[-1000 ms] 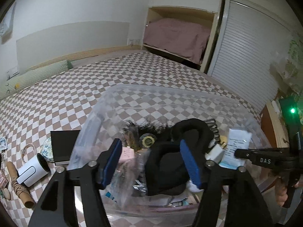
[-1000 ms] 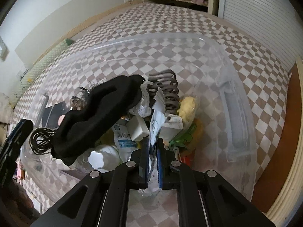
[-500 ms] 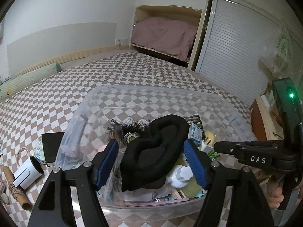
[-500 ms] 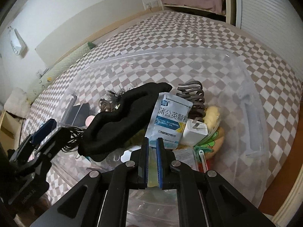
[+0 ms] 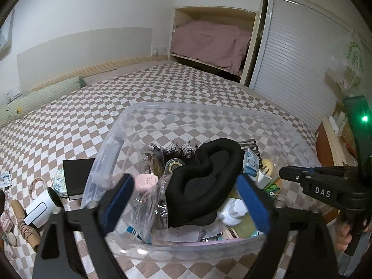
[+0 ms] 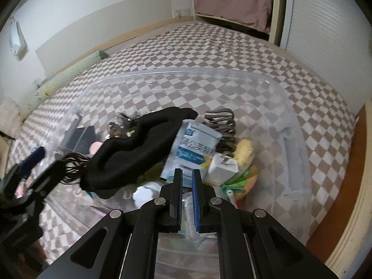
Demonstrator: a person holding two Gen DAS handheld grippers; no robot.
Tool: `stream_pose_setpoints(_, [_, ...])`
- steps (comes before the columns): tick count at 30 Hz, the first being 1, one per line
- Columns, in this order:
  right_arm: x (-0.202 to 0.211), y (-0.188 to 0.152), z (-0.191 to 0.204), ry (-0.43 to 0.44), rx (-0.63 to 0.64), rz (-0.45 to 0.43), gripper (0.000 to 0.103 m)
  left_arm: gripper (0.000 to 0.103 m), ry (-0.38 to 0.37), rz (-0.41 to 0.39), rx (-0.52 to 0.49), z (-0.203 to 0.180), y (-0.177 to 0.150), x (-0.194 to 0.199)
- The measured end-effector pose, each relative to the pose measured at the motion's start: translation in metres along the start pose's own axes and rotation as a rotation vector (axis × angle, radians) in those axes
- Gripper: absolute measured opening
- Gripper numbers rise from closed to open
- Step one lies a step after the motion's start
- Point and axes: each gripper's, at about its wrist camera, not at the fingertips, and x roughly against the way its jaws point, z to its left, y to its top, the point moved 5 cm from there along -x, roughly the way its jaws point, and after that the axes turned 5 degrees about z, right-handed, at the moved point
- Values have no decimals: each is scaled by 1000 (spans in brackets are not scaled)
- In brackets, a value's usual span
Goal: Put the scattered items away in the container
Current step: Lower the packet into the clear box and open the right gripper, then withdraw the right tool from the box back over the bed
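Observation:
A clear plastic bin [image 5: 232,114] [image 6: 186,71] stands on the checked bed, full of small items. A black cloth [image 5: 204,181] [image 6: 139,148] lies on top of them. My left gripper [image 5: 186,197] hangs over the bin's near wall. Its jaws are opening wide, and the cloth lies between the blue pads [image 5: 253,202] without touching them. My right gripper [image 6: 187,172] is shut above the bin, with nothing seen between its pads. Just beyond its tips lie a blue-and-white packet [image 6: 195,146] and a white charger [image 6: 223,167].
Left of the bin on the bed lie a black notebook [image 5: 78,174], a white cylindrical device [image 5: 39,211], a twine roll [image 5: 25,227] and a ring [image 5: 36,183]. A green bolster [image 5: 41,100] lies along the wall. A wooden bed edge [image 6: 348,186] runs on the right.
The left jaws have spread and let go of the black cloth, which now rests in the bin. The packet that stood at the right pads a second ago lies flat in the bin.

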Motion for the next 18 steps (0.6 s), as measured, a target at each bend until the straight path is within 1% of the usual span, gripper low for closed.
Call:
stream_pose_setpoints(3, [-3,-1,-3,-24,7,13,8,102,5,-14,2,2,1,5])
stream_pose_setpoints(4, [-3,-1,-3,-31,11,17,20,102,9,-14,2,3,0,7])
stream_pose_setpoints(5, [-4,-2,-3,-46,14,15,56,102,14,-15,2,5,0,8])
stream_pose_setpoints(7, [-3,-2,-4,-92,29,-5,98,102,31,-18,0,7,0,10])
stream_pose_setpoints(9, [1,-1,-1,-146,64,-36,98,102,43,-18,-1,10,-1,12])
stream_pose_setpoints(10, [2,-1,0,-159,74,-43,98,103,46,-16,-1,12,-2,14])
stream_pose_setpoints(14, [-2,-3,6,-170,107,-34,98,103,56,-11,10,19,-4,19])
stream_pose_setpoints(15, [-3,-3,8,-179,121,-36,99,103,56,-9,17,21,-4,21])
stream_pose_setpoints(16, [-3,-3,9,-194,129,-42,103,103,57,-7,25,23,-5,22])
stream_pose_setpoints(18, [-1,-3,11,-202,137,-61,103,103,65,-2,38,27,-6,24])
